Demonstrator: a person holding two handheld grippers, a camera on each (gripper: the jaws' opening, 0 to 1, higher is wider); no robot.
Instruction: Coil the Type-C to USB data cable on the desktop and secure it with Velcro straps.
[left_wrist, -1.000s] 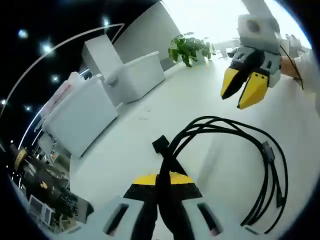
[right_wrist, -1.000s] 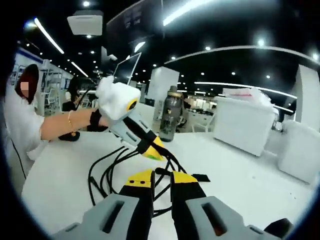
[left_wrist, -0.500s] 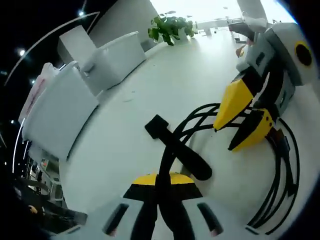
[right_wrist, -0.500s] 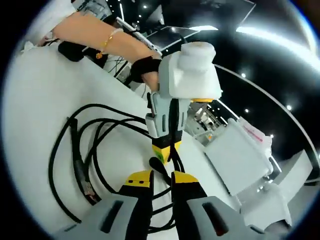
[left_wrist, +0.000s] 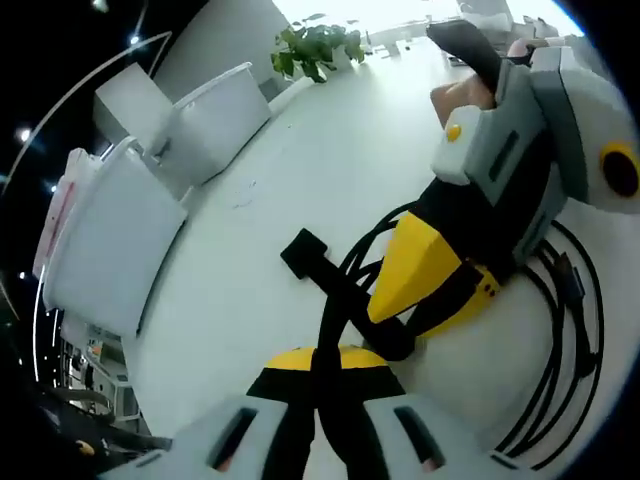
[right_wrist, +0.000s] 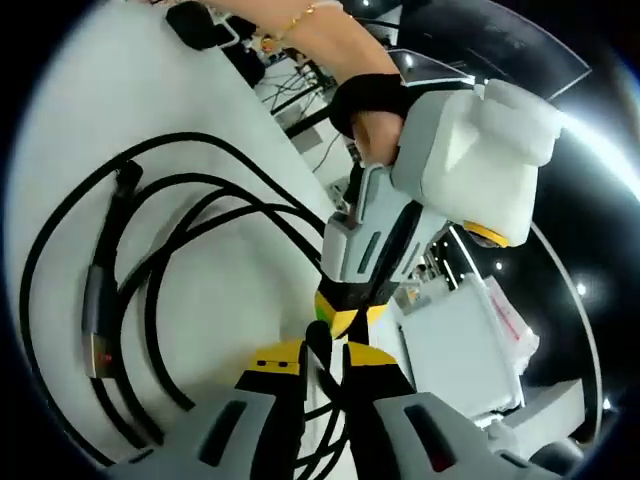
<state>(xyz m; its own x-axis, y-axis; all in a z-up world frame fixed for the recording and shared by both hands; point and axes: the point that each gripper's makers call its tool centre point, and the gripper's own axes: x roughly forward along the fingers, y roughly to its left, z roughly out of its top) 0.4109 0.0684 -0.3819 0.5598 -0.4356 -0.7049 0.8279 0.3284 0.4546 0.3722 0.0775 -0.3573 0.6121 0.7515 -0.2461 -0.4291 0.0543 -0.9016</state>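
Already coiled, the cable (right_wrist: 150, 260) lay mid-table (left_wrist: 330, 150). Left gripper (left_wrist: 318, 372) pinched the bundle; right gripper (right_wrist: 320, 352), jaws narrow, met the strap (left_wrist: 345, 300). Next, presumably: wrapping it round, tightly.

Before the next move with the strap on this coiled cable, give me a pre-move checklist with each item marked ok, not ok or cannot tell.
1. Left tool shut on the cable bundle: ok; the black cable and strap run between its jaws.
2. Cable gathered in loops on the white desktop: ok; several loops lie together in the right gripper view.
3. Right tool closed on the Velcro strap's rounded end: cannot tell; something dark sits between its jaws.
4. Strap wrapped around the bundle: not ok; its square end lies flat on the desktop.
5. White bins away from the work: ok.
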